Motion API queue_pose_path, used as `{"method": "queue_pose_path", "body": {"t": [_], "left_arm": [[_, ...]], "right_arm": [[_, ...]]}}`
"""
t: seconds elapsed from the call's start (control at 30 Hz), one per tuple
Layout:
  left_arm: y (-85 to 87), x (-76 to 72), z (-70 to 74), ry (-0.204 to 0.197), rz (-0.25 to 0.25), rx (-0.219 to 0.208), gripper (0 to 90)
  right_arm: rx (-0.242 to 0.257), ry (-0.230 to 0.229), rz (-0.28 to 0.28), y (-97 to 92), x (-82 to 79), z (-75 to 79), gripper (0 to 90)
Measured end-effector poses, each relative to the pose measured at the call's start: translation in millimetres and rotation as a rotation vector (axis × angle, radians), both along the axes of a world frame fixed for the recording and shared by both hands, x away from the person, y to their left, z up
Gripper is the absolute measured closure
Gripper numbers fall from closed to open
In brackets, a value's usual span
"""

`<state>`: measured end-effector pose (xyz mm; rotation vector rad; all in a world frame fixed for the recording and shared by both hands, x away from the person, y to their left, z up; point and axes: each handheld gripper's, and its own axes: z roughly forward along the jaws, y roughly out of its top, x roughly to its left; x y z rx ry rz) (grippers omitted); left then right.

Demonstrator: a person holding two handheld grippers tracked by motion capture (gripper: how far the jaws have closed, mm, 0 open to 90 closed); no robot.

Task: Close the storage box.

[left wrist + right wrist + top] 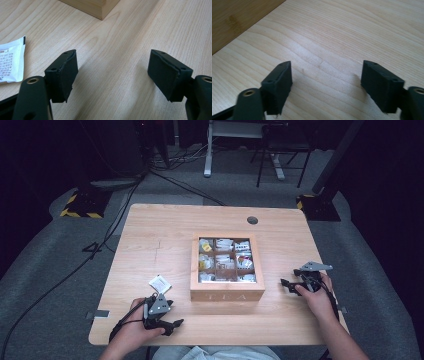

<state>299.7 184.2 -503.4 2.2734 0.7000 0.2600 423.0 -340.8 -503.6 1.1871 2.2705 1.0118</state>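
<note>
A wooden tea box (227,295) stands open at the middle of the table, its compartments holding several tea sachets (224,260). One white sachet (160,283) lies flat on the table left of the box; its edge is at the left of the left gripper view (11,62). My left gripper (174,313) rests low by the front edge, just in front of that sachet. It is open and empty (112,75), and the box corner (92,7) is ahead. My right gripper (286,286) sits right of the box, open and empty (327,82), with the box wall (234,22) at its left.
The light wooden table (150,235) has a round cable hole (252,220) at the back right. Bare wood lies between each gripper and the box. Beyond the table are grey floor, cables and chair legs (280,165).
</note>
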Motion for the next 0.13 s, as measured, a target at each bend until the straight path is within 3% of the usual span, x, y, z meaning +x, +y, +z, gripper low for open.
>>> {"method": "queue_pose_path", "body": {"t": [0.13], "left_arm": [[-0.1, -0.1, -0.1, -0.001, 0.001, 0.000, 24.9]], "right_arm": [[-0.005, 0.011, -0.005, 0.5, 1.0, -0.4, 16.6]]}}
